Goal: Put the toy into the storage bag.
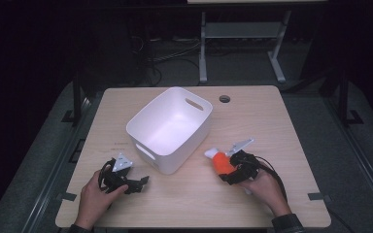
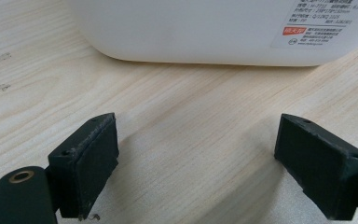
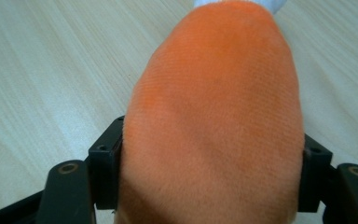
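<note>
Nearest the person, at the front of the wooden table (image 1: pixel 281 145), both hands rest on the surface, each with a gripper. The right gripper (image 1: pixel 229 171) is clamped on an orange plush toy (image 1: pixel 222 162): in the right gripper view the two black pads (image 3: pixel 106 170) press into its soft sides, and the fuzzy orange body (image 3: pixel 214 121) bulges up between them, a bit of white showing at its far tip. From the high view the toy lies low over the table just to the right of the bin, its white end pointing toward the bin's near right wall (whether the toy rests on the wood or hangs slightly above it is hard to judge from here). The left gripper (image 1: pixel 138 183) lies on the table at the left, jaws spread wide with nothing but bare wood between them. Just beyond it stands the white plastic bin (image 1: pixel 148 121), open-topped with cut-out handles; the left gripper view shows its lower wall (image 2: pixel 191 32) close ahead, bearing a printed label (image 2: pixel 319 23).
</note>
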`<state>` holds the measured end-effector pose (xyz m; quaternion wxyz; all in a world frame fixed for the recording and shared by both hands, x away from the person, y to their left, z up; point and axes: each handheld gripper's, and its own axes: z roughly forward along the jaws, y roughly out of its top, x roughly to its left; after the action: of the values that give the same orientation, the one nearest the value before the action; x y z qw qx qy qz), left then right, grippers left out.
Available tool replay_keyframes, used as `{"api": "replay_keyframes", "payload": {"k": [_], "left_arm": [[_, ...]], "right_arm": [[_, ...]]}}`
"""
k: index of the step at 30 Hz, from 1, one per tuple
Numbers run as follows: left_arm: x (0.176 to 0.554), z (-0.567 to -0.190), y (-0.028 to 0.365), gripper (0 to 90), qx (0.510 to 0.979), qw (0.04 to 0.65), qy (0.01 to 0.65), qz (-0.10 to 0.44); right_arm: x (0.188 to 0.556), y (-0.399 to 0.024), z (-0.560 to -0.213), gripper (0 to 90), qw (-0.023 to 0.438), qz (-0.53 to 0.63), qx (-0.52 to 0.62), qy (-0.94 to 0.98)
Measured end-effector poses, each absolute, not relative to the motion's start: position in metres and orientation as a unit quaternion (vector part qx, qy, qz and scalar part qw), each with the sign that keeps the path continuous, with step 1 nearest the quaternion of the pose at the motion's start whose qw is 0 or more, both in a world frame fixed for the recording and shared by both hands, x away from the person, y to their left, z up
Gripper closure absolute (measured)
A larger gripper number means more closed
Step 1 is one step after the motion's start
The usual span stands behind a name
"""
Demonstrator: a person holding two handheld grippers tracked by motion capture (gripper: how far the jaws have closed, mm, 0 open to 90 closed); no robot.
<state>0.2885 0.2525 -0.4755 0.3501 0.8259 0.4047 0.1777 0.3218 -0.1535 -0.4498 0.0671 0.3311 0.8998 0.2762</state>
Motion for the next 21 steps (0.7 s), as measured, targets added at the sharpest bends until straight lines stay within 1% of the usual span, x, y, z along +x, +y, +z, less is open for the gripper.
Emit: {"api": "replay_keyframes", "payload": {"k": [21], "left_arm": [[0.288,-0.476,0.252,12.6,0.825,0.351,0.405,0.178]], "right_arm": [[0.326,-0.164,-0.425,28.1,0.051,0.316,0.271,0.908]]}}
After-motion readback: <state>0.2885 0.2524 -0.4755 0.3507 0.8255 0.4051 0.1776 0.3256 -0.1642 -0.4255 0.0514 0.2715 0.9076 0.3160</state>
